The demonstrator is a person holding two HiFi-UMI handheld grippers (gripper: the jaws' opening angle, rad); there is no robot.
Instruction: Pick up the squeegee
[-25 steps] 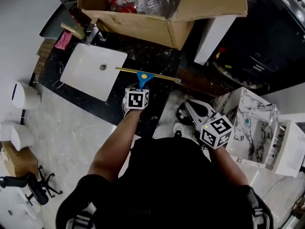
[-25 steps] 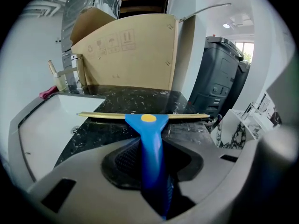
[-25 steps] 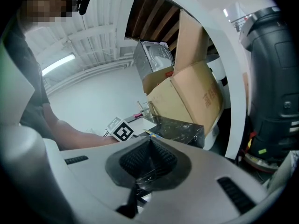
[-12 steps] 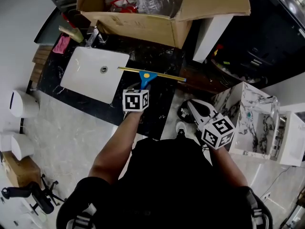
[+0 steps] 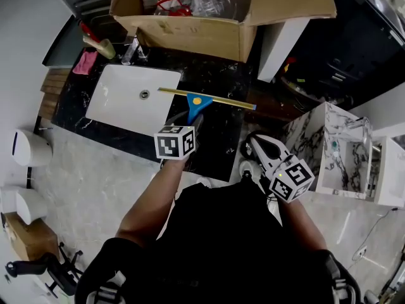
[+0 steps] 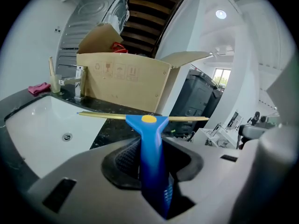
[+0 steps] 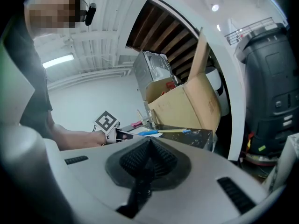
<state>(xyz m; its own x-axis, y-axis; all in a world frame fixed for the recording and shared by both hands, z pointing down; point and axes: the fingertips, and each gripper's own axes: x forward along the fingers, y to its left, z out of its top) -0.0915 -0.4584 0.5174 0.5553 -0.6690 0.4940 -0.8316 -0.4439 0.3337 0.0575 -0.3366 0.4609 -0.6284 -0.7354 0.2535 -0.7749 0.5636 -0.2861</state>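
Note:
The squeegee has a blue handle, a yellow button and a long brass-coloured blade. It hangs over the black countertop, just right of the white sink. My left gripper is shut on its handle, and in the left gripper view the handle runs between the pads with the blade level ahead. My right gripper hangs lower right, off the counter, its jaws shut with nothing in them. From there the squeegee shows far off.
An open cardboard box with plastic and red items stands behind the sink. A faucet, a pink cloth and a bottle lie at the back left. A marble-patterned cabinet is at the right.
My left gripper has risen with the squeegee, which now hangs off the counter. My right gripper has shifted a little sideways.

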